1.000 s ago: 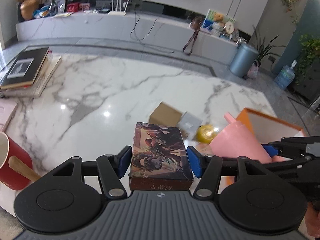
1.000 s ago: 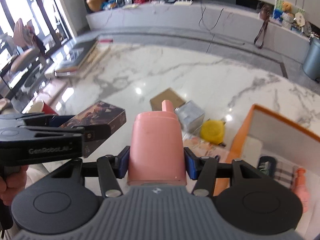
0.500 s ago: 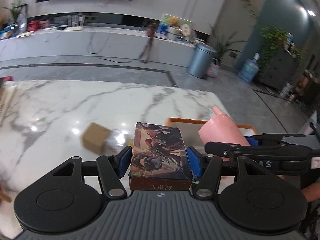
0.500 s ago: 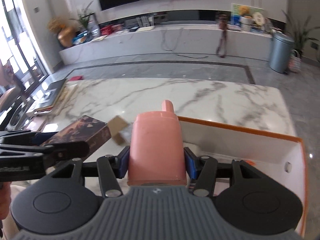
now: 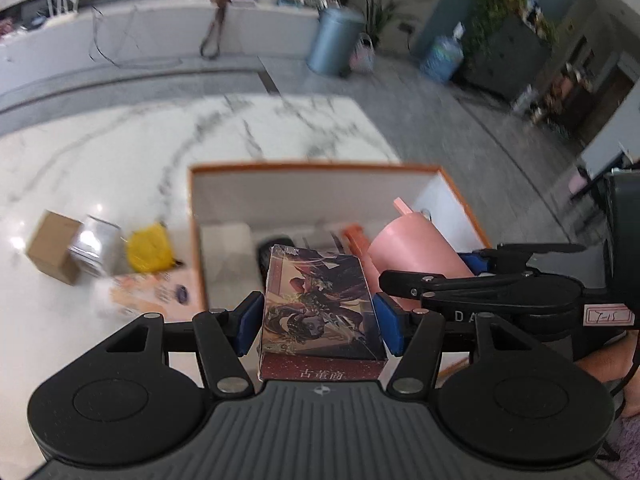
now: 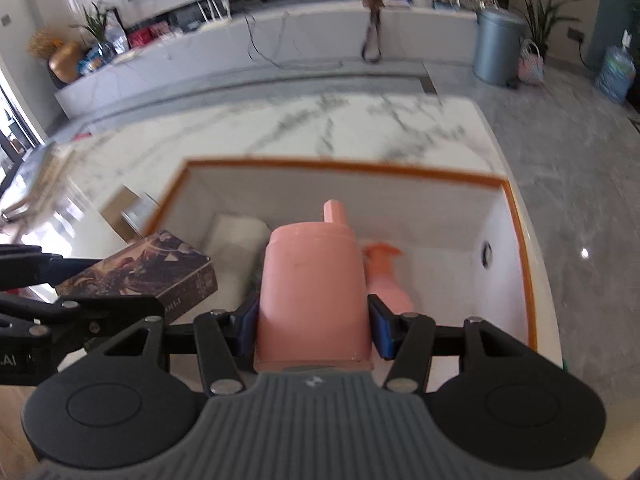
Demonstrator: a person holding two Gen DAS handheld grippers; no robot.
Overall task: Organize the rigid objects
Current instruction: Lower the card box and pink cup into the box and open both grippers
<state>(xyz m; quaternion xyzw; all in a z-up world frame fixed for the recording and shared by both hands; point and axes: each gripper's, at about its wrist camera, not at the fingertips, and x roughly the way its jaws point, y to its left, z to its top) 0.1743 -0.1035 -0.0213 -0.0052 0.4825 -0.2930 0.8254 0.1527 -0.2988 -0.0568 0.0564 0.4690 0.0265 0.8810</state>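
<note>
**Both grippers loaded, hovering over the orange-rimmed box**

Surface was a white marble tabletop with grey veining [image 5: 120, 152], glossy, in a living room with grey tile floor. Long white marble wall console [image 6: 320, 36] at the back, one blue-grey cylindrical bin [image 6: 496, 46] beside it, potted plants, one blue water jug [image 6: 614, 74].

One open white box with orange rim [image 6: 516, 216] sat at the tabletop's near right; inside lay a white folded item and an orange-pink bottle [image 6: 386, 276]. Left of the box: one brown cardboard carton [image 5: 54, 246], one silvery box [image 5: 98, 248], one yellow round object [image 5: 148, 248], one printed booklet.

Left gripper [image 5: 318, 322] fingers gripped a dark illustrated card box [image 5: 318, 308]. Right gripper [image 6: 314, 326] fingers gripped a pink plastic bottle with spout cap [image 6: 314, 280]. Both were above the box, side by side.
</note>
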